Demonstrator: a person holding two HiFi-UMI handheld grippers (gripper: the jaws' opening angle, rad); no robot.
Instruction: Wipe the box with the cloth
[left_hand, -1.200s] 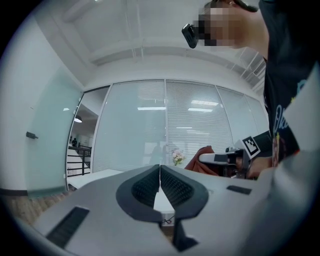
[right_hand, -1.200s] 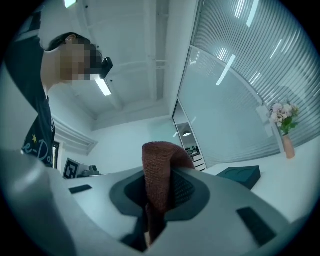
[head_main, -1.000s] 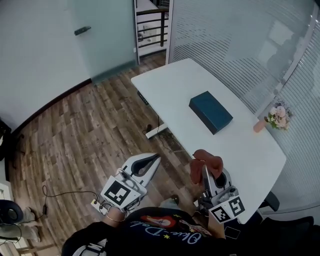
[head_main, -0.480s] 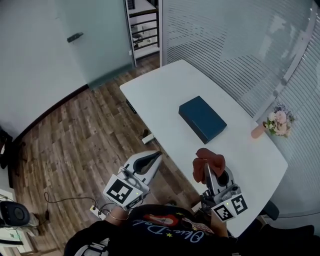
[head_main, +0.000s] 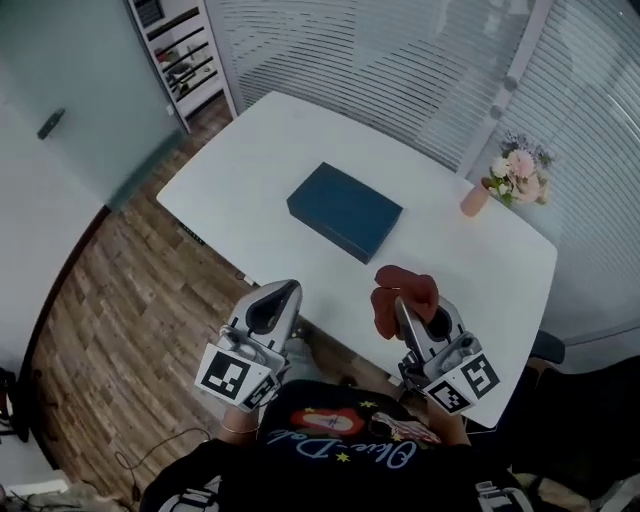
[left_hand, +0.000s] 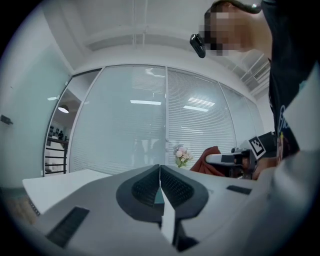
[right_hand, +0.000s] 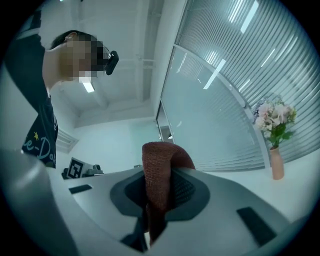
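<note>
Now we've swung round to face the box (head_main: 345, 212), right gripper (head_main: 401, 312) clamped on the cloth (head_main: 408, 286), left gripper (head_main: 283, 293) pinched together empty, so wiping can start.

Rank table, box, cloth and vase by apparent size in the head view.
1. table
2. box
3. cloth, bunched and held nearer the camera, so its lead over the vase is partly nearness
4. vase

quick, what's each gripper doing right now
left gripper: closed, nothing in it
right gripper: closed on the rust-red woven cloth
</note>
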